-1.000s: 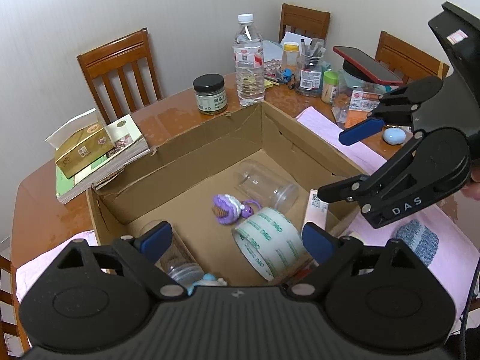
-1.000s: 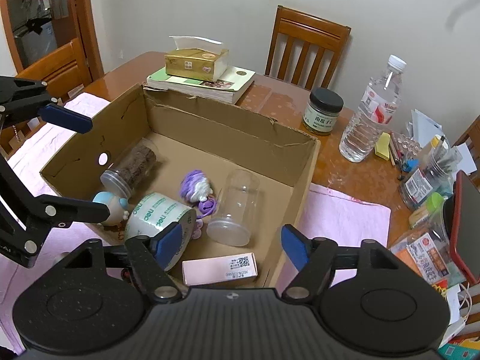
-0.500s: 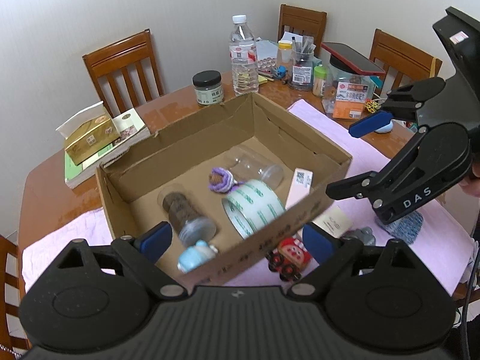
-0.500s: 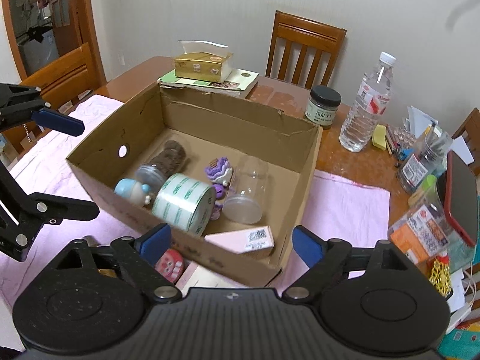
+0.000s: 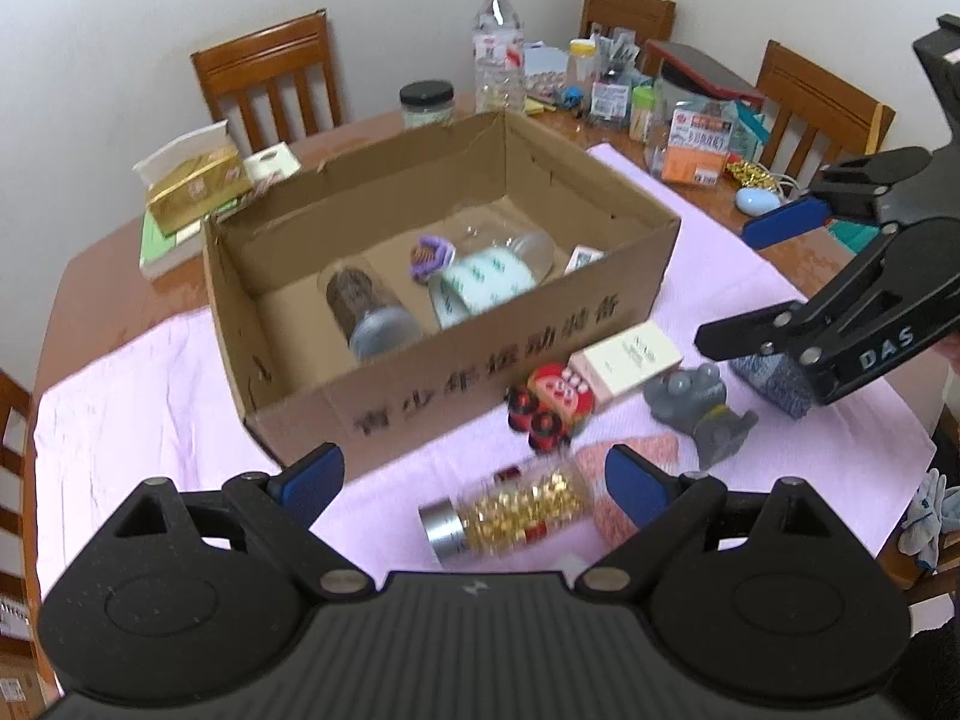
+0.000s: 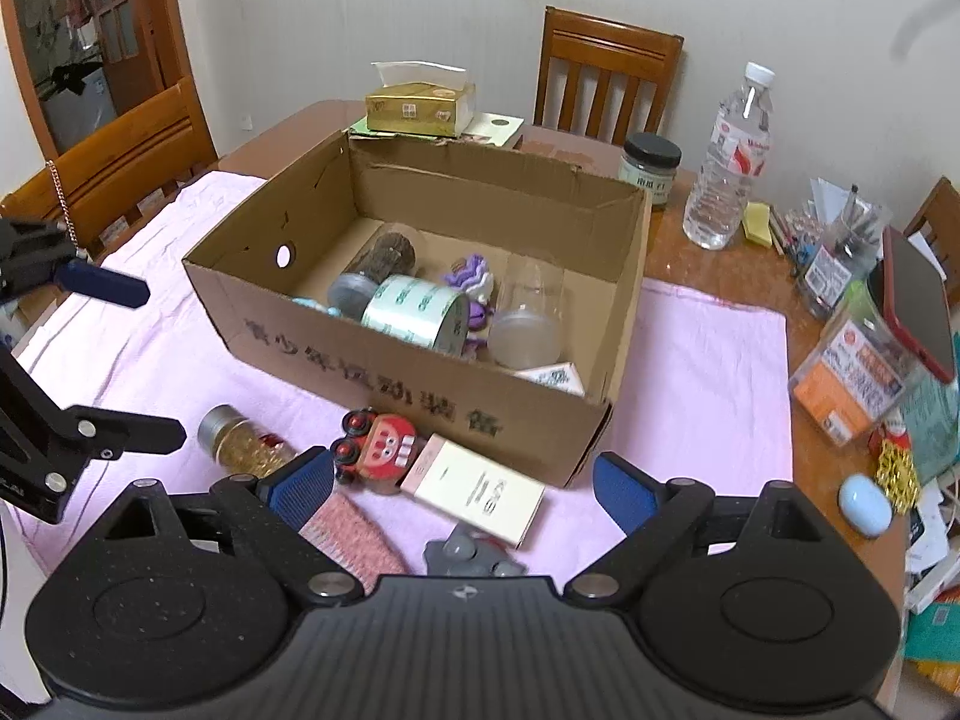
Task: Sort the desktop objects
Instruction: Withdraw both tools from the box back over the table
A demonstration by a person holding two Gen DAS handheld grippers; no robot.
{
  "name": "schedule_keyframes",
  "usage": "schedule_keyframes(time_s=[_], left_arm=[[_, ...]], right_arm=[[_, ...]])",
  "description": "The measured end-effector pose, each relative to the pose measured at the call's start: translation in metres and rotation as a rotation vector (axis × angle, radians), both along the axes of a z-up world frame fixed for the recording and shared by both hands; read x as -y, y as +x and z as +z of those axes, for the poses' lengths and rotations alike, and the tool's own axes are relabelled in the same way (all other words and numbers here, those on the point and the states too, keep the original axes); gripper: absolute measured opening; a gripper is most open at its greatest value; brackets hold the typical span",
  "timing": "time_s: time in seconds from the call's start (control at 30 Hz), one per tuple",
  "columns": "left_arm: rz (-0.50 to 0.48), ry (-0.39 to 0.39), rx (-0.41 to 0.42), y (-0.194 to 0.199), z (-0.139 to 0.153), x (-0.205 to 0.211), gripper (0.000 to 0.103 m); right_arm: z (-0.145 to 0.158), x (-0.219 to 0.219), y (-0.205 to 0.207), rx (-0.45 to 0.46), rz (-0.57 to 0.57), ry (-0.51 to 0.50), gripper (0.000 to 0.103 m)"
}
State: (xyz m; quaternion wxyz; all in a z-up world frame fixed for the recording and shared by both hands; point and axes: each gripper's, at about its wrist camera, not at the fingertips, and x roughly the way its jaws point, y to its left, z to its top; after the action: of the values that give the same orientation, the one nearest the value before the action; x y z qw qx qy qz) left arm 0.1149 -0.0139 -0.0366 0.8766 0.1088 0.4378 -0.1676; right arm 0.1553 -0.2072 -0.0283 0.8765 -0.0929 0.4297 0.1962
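The cardboard box (image 6: 420, 384) sits mid-table on the pink cloth (image 6: 714, 360), its near wall hiding parts of the tape roll (image 6: 414, 312) and jars inside. Just before that wall lie a red toy (image 6: 378, 447), cream carton (image 6: 480, 489) and gold-filled jar (image 5: 516, 507); the grey figure (image 6: 471, 555) is half cut off. Left gripper (image 5: 474, 480) and right gripper (image 6: 462, 483) both gape wide, empty.

The box (image 6: 420, 384) is matt brown corrugated cardboard; the cloth (image 6: 708, 372) beneath it is soft pink fabric over a glossy varnished wooden table (image 6: 708, 267). The jar (image 5: 510, 507) is clear glass or plastic with a brushed metal cap. The gripper fingers (image 6: 621, 489) carry ribbed blue pads on matt black plastic.
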Motion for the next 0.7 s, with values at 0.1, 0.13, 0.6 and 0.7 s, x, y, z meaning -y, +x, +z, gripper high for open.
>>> schedule_keyframes(time_s=[0.1,0.13,0.6,0.7], left_arm=[[0.012,-0.006,-0.015,-0.007,-0.007,0.000,0.094],[0.016,-0.007,-0.021,-0.009,-0.010,0.000,0.094],[0.053,0.034,-0.089,-0.043,-0.054,0.010,0.094],[0.079,0.024,-0.101,-0.048,-0.062,0.008,0.094]], right_arm=[[-0.002,0.001,-0.007,-0.006,-0.012,0.015,0.098],[-0.003,0.001,-0.009,-0.009,-0.011,0.020,0.098],[-0.011,0.000,-0.040,-0.015,-0.042,0.036,0.098],[-0.014,0.000,-0.044,-0.020,-0.049,0.033,0.098]])
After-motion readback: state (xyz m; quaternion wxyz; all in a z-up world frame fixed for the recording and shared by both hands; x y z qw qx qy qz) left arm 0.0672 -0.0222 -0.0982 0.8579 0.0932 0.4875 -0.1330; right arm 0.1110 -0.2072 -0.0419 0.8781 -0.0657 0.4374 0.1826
